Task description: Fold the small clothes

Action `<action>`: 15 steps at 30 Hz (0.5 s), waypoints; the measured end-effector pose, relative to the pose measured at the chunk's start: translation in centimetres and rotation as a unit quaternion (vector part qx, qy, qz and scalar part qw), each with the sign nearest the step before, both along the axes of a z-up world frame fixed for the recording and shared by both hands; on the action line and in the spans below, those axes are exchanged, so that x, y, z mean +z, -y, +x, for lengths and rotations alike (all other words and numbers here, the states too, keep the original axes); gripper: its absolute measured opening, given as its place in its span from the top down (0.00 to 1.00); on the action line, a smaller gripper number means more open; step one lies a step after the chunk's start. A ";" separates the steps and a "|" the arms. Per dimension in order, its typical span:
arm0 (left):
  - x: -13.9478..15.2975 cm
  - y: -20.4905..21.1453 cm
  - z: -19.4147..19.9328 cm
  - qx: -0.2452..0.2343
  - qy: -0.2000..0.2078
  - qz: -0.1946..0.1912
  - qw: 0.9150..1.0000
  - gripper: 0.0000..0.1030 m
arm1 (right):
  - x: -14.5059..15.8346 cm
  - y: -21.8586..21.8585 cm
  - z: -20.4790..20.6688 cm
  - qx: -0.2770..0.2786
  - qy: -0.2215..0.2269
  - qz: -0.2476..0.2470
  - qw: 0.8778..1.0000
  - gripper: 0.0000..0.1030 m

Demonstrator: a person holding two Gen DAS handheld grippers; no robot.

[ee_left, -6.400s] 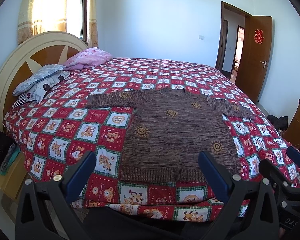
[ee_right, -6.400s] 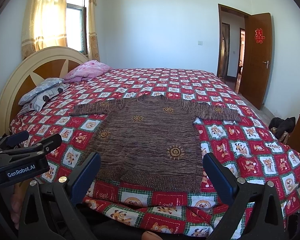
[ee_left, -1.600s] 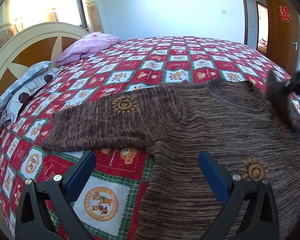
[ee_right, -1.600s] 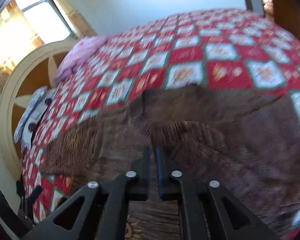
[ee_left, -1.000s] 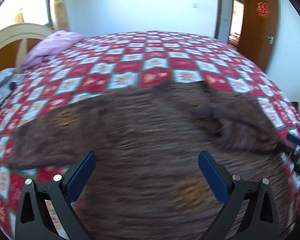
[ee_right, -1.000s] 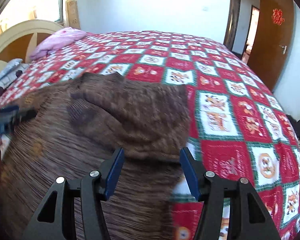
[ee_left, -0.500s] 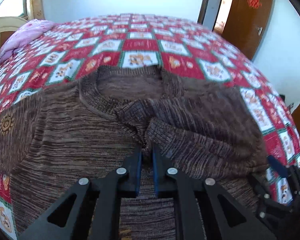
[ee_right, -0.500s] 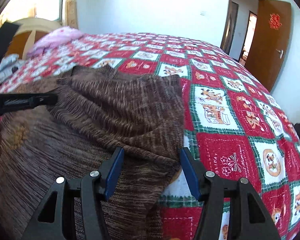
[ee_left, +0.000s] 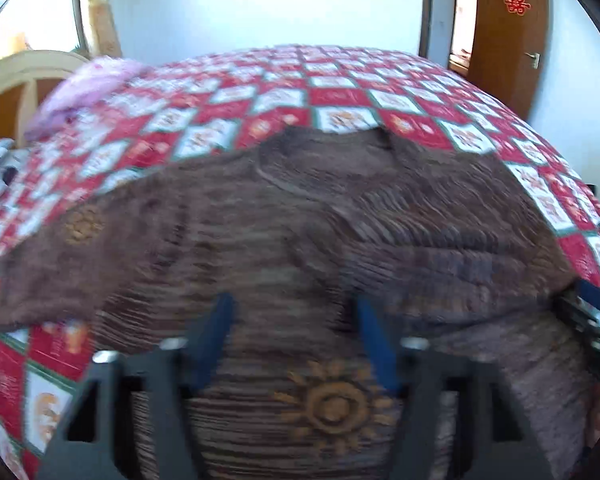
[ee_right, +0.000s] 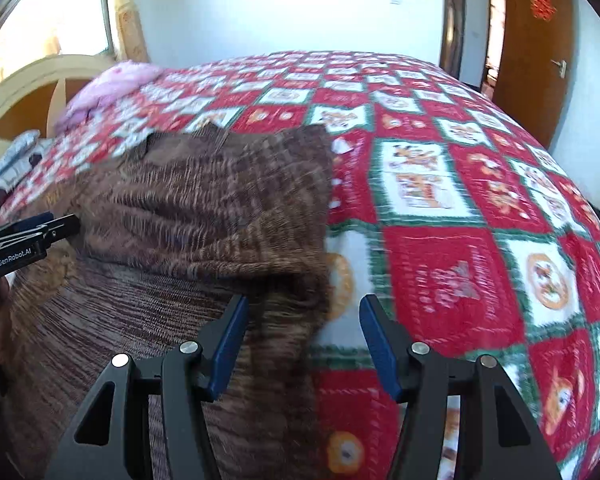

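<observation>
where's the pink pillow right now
The pink pillow lies at the far left corner of the bed, against the headboard, beyond the brown sweater in both views.

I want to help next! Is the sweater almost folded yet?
Not yet. The brown knit sweater has its right sleeve folded across its chest. Both grippers, left and right, are open, holding nothing. The left sleeve lies spread on the red patchwork quilt, and the body is unfolded.
</observation>
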State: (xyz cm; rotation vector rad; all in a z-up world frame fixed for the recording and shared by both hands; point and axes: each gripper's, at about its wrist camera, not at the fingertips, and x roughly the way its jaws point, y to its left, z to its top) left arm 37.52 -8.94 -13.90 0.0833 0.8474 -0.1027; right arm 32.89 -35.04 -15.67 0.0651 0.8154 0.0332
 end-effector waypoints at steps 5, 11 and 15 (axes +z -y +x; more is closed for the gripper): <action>1.2 -2.8 0.8 0.013 0.010 -0.011 1.000 0.29 | 1.3 1.3 0.8 -0.021 0.003 -0.008 1.000 0.43; 0.7 -3.7 1.2 0.038 -0.004 -0.009 0.999 0.29 | 2.6 -1.5 3.1 0.014 0.022 -0.008 1.000 0.43; 0.7 -1.5 0.5 0.017 0.006 0.008 1.000 0.28 | 2.3 -5.8 5.4 0.056 0.017 -0.029 0.998 0.43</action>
